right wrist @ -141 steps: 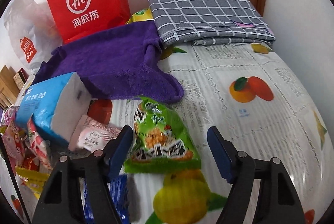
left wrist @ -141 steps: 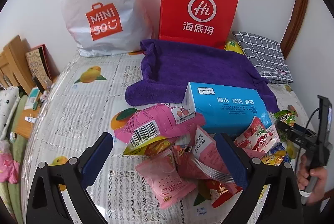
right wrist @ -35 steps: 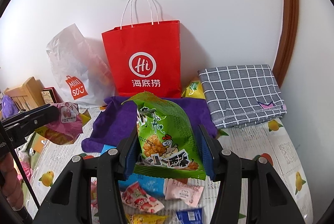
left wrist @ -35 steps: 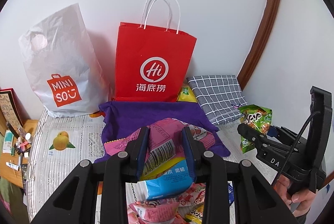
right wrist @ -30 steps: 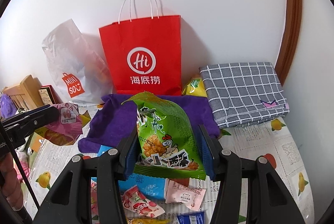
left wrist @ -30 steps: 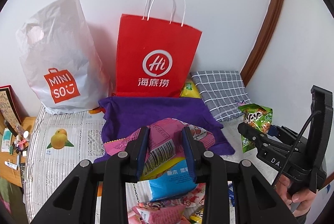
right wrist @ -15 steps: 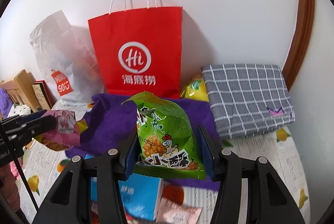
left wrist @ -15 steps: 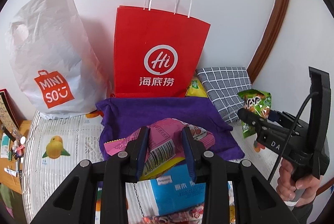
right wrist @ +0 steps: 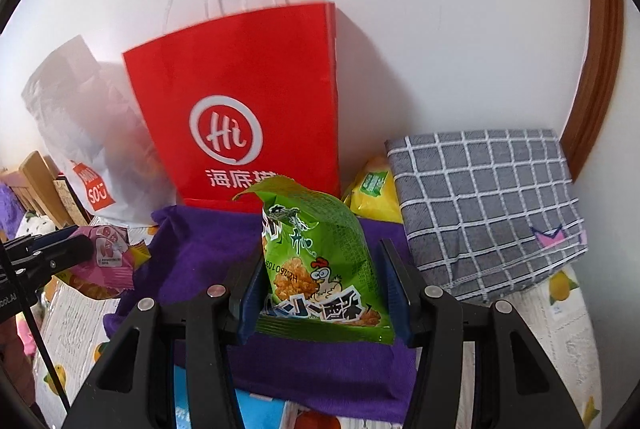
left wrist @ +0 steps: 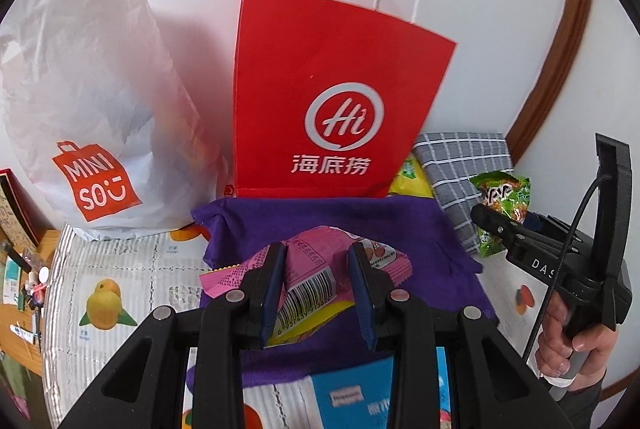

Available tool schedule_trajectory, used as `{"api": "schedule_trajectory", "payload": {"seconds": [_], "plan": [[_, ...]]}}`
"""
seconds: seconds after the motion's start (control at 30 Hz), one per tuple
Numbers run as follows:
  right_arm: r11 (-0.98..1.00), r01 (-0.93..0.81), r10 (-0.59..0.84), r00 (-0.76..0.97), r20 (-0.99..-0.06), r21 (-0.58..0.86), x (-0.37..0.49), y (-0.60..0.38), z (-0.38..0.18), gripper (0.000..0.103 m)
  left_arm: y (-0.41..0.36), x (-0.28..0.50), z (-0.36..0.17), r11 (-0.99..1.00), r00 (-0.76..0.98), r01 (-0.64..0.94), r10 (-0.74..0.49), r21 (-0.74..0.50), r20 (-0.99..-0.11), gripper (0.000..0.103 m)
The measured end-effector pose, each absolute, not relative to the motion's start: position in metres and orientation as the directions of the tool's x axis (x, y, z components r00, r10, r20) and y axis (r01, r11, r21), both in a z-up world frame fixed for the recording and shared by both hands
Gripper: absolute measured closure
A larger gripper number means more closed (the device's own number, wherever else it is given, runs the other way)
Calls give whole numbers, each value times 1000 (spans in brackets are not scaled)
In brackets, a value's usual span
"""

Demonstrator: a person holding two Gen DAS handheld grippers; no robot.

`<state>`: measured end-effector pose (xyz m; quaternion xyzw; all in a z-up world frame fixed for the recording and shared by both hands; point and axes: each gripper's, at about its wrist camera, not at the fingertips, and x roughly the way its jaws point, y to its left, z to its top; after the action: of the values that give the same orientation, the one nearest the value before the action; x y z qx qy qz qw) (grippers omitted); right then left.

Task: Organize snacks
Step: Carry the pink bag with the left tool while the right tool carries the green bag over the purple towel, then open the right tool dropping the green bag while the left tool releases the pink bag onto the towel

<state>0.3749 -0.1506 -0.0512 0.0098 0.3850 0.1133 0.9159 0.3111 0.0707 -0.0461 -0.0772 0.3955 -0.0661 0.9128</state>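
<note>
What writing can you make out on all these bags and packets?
"Hi" with "海底捞": red paper bag.
"MINI SO": white plastic bag.
"DAS", cut off: right claw.
Barcode digits on the pink snack packet: partly hidden.
Green snack packet: stylised characters, unreadable.
Blue box: blurred.

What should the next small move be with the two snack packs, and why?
Probably carry both up over the mouth of the red paper bag. The left tool grips the pink pack, the right tool the green pack, and both sit below the bag's rim.

Glossy plastic green snack packet; fuzzy purple cloth
</note>
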Motion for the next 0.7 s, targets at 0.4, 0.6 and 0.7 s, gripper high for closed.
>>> {"api": "schedule_trajectory", "payload": {"seconds": [0.4,0.6,0.7], "plan": [[972,-217,206,589,-782,92,421,-148,-106,51,76,363,-88,984,638,28,-152,-175,-755,72],[971,-223,194,539,-819,83,433,-146,-131,51,78,382,-104,989,625,9,-124,-151,-771,72],[969,-228,205,513,-833,98,436,-144,-142,51,78,387,-109,988,618,7,-128,-157,-776,72]]}}
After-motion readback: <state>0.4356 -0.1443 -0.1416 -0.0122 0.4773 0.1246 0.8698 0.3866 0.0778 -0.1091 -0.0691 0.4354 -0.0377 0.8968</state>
